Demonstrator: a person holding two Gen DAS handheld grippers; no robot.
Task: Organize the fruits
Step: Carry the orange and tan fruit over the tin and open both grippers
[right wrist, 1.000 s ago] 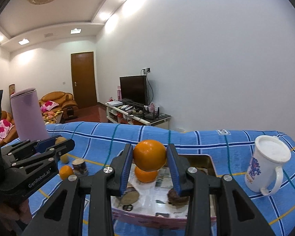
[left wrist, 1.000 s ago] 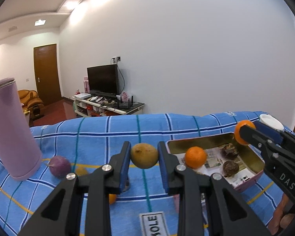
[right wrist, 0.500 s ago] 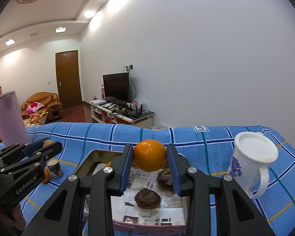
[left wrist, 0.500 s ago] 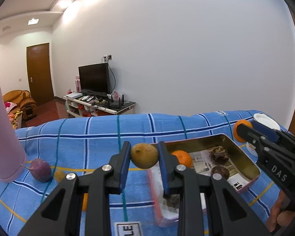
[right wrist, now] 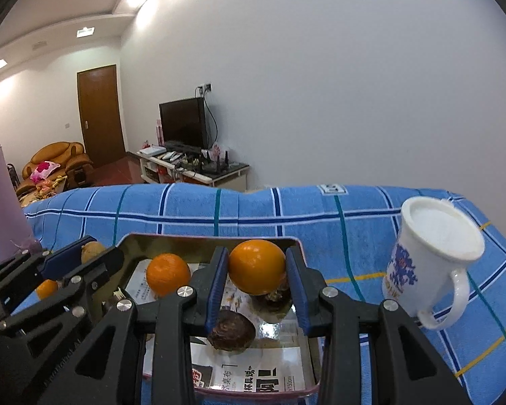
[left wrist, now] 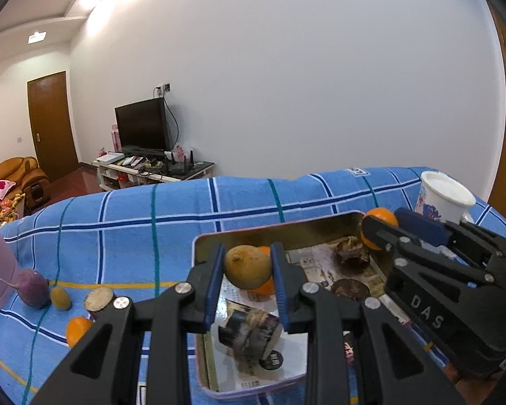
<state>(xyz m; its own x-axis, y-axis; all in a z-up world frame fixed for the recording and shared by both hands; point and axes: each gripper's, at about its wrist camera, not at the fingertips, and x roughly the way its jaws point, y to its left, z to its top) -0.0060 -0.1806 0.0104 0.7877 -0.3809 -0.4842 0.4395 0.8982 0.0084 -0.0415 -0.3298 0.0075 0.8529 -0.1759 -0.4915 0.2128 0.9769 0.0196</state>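
My left gripper [left wrist: 248, 270] is shut on a yellow-brown fruit [left wrist: 246, 266] and holds it above the left part of a metal tin [left wrist: 273, 233] lined with newspaper. My right gripper [right wrist: 257, 271] is shut on an orange [right wrist: 257, 266] and holds it above the tin's [right wrist: 205, 239] right part. In the tin lie another orange [right wrist: 168, 274], dark brown fruits [right wrist: 231, 330] and a cut dark piece [left wrist: 249, 332]. The right gripper also shows in the left wrist view [left wrist: 384, 227], the left gripper in the right wrist view [right wrist: 84, 253].
On the blue checked cloth left of the tin lie a purple root [left wrist: 33, 288], a small yellow fruit [left wrist: 60, 298], a cut stub [left wrist: 99, 298] and an orange [left wrist: 77, 329]. A pink tumbler [right wrist: 3, 202] stands far left. A white mug [right wrist: 435, 253] stands right of the tin.
Both grippers have moved over the tin with their fruits. The left one has shifted right, so the tin now lies straight under it.
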